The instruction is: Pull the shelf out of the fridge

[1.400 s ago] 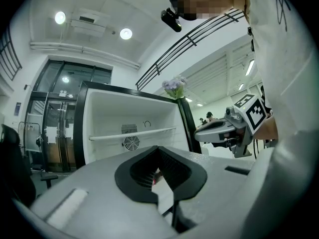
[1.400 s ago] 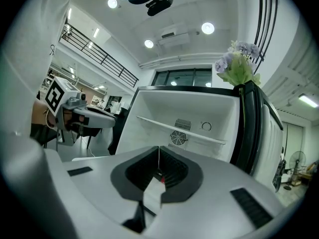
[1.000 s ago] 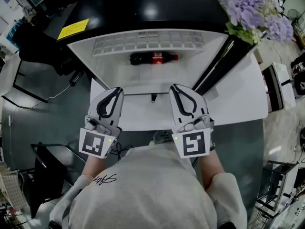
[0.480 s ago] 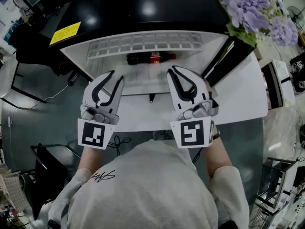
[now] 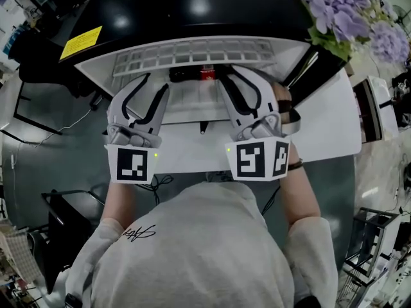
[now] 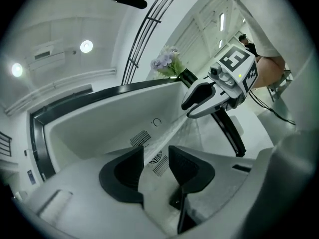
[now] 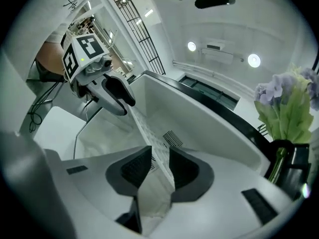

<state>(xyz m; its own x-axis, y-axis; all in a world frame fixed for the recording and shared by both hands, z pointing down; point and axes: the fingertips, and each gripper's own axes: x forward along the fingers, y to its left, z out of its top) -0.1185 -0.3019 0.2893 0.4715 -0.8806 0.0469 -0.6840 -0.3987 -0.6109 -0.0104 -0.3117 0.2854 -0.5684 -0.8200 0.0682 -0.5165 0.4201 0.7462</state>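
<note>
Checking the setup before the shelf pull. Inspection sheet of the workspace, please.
Surface: fridge open, black top with yellow sticker.
Job's things: shelf inside the fridge; cola bottle lying at the back, partly hidden.
Clutter: nothing seen.
Grippers: left tool and right tool have just been opening; the shelf's front edge sits between each pair of jaws, unclamped.
Cables: black cable looped on the floor.
Surroundings: purple flowers beside the fridge.

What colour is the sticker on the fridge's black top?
Yellow. The sticker shows best in the head view.
</note>
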